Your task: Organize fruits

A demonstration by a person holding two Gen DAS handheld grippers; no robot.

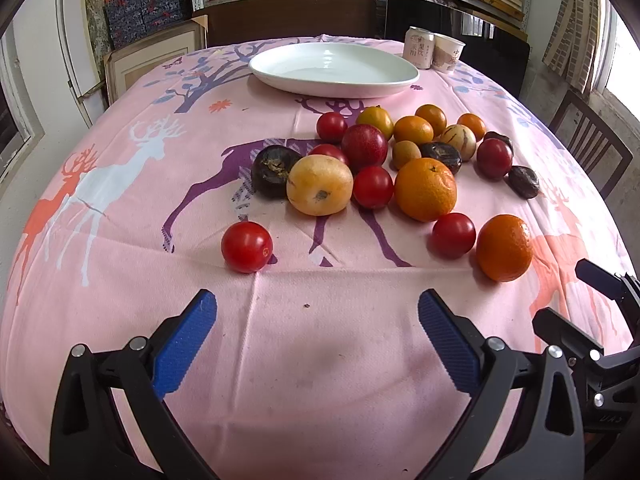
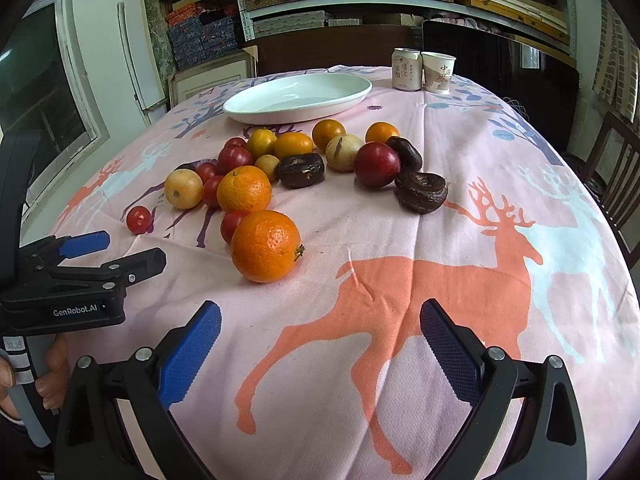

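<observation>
Both grippers [image 1: 316, 344] [image 2: 320, 354] are gaping wide, empty — nearest orange [image 2: 265, 246], well before the plate [image 2: 298, 100], is looking firm, needing a mid-girth pinch

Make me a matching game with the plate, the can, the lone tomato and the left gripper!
Things:
1. plate
2. can
3. lone tomato
4. left gripper

Descriptions:
A. red, apart from the pile
B. open, holding nothing
C. white, no fruit in it
D. beside the paper cup

Pairs: 1-C, 2-D, 3-A, 4-B
</observation>
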